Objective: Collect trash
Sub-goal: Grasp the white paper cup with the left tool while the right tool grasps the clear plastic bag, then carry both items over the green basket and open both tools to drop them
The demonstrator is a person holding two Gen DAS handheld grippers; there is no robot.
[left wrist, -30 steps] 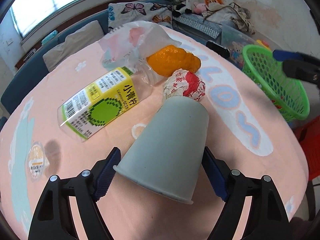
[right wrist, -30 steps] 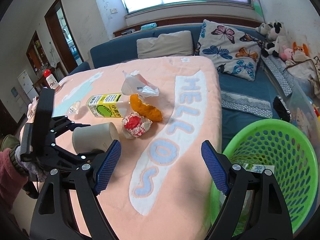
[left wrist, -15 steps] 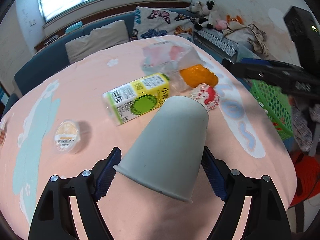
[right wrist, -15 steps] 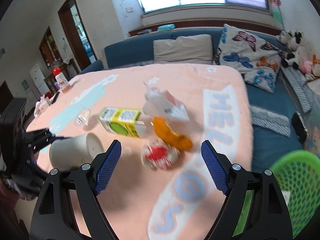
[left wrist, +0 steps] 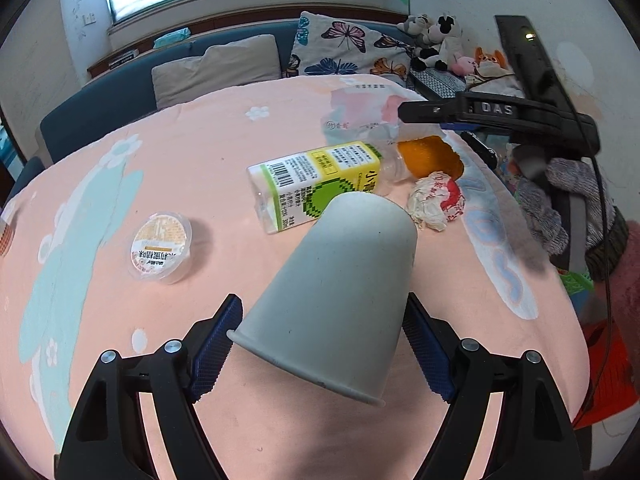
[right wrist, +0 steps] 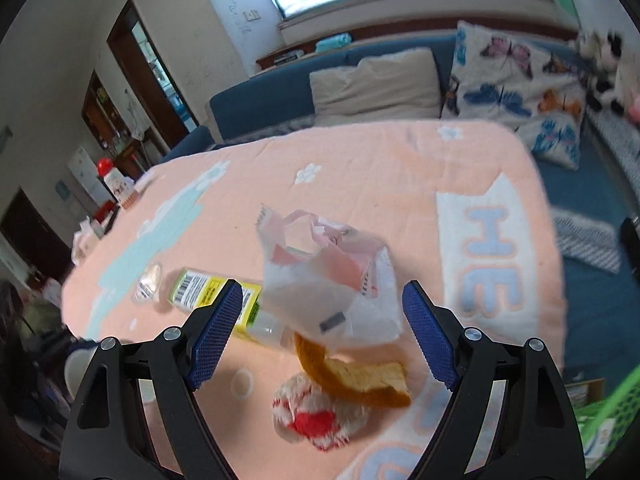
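Note:
My left gripper (left wrist: pixel 322 346) is shut on a grey paper cup (left wrist: pixel 336 300), held tilted above the pink tablecloth (left wrist: pixel 180 160). On the table lie a yellow-green bottle (left wrist: pixel 316 188), a crumpled red-and-white wrapper (left wrist: pixel 436 204), an orange wrapper (left wrist: pixel 430 158), a clear plastic bag (left wrist: pixel 360 116) and a small sealed jelly cup (left wrist: pixel 162 246). My right gripper (right wrist: pixel 322 336) is open above the plastic bag (right wrist: pixel 332 280), with the orange wrapper (right wrist: pixel 356 376), red-and-white wrapper (right wrist: pixel 316 416) and bottle (right wrist: pixel 216 300) below it. The right gripper also shows in the left wrist view (left wrist: pixel 496 114).
A green mesh basket (right wrist: pixel 604 404) sits off the table's right edge, low down. A blue sofa (right wrist: pixel 280 92) with cushions runs behind the table. A red-capped bottle (right wrist: pixel 114 182) stands at the far left table edge.
My left gripper has lifted and pulled back with the cup, so more of the table shows. My right gripper has swung from the basket over to the plastic bag, staying open.

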